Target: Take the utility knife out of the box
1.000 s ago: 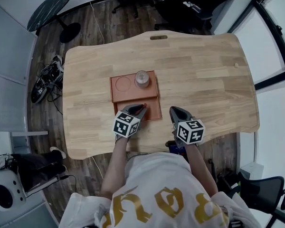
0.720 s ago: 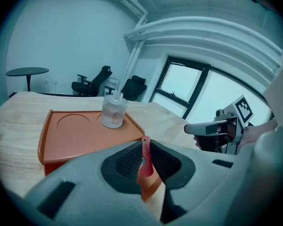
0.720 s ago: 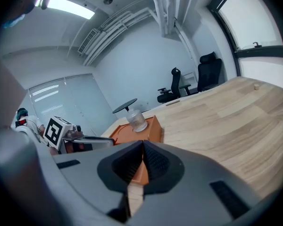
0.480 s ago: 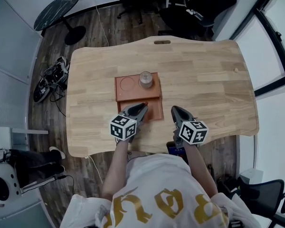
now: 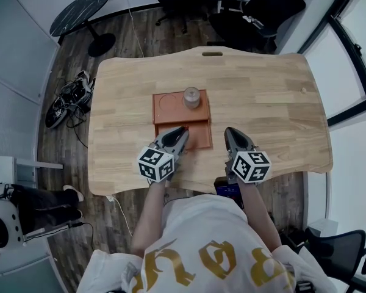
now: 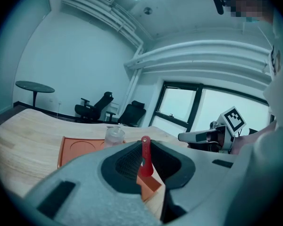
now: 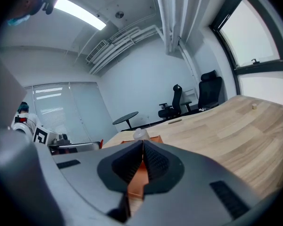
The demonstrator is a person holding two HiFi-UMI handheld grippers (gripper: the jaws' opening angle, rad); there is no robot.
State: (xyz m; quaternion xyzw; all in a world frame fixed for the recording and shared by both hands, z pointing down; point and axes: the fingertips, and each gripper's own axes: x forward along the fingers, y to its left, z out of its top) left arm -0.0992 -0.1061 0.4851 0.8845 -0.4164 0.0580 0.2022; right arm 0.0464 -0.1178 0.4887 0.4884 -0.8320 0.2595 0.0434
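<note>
Knife [image 6: 145, 155], red and upright, is pinched in the left claw [image 5: 180, 133] over the orange box [image 5: 200, 138] on the worktop [image 5: 262, 90], apparently ready to come away, while the right claw [image 7: 142, 149] hangs closed on nothing alongside.

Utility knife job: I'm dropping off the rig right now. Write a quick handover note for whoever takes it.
Left gripper: shut on the red utility knife, held upright above the front compartment of the orange box.
Right gripper: shut, empty, over the table to the right of the orange box.
Clear jar: stands in the back part of the box, right side.
Done: knife gripped and, by the look of it, off the box floor.
Left: bring it clear of the box, probably onto the table.
</note>
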